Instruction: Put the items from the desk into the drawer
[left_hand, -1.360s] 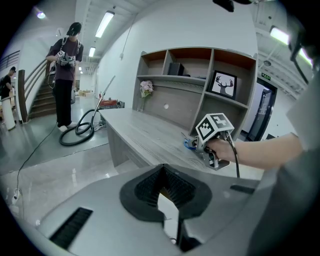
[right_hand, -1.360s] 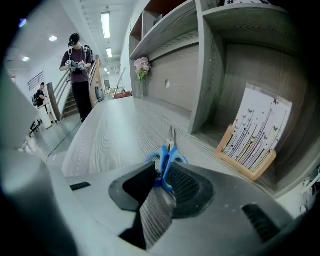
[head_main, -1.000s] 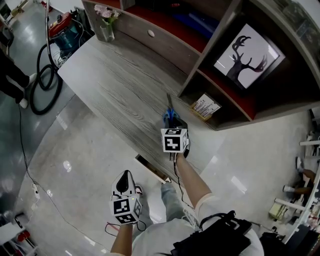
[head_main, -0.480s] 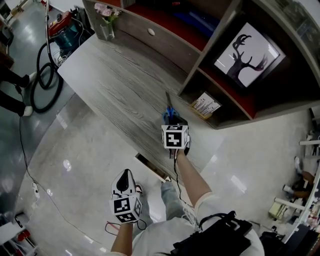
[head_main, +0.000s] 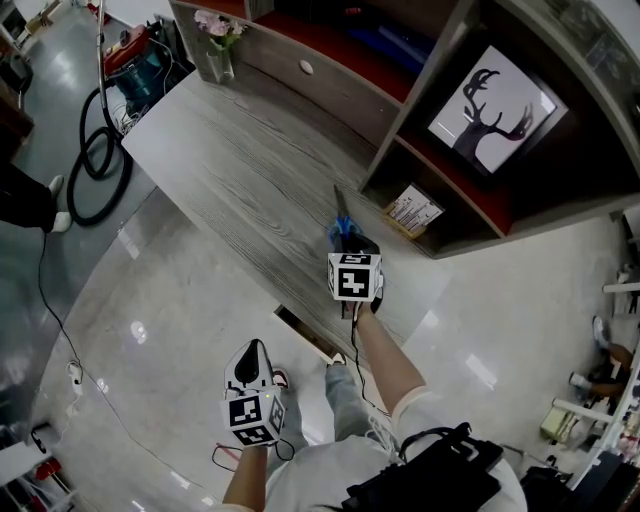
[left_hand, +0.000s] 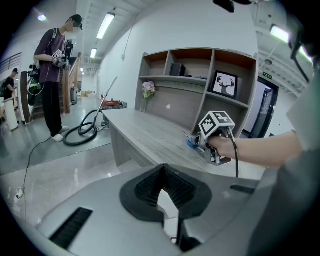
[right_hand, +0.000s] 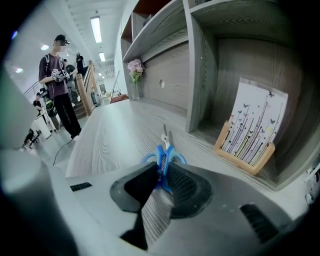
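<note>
On the grey desk the scissors point blades away from the right gripper — jaws pinching their handles; the left gripper, closed empty, hangs farther off.

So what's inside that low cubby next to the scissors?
A printed card stands in a wooden holder near the cubby's back wall. Nothing else shows there; whatever is behind the card is covered.

Head view steeply down; L gripper view far, R gripper view near; all share desk.
</note>
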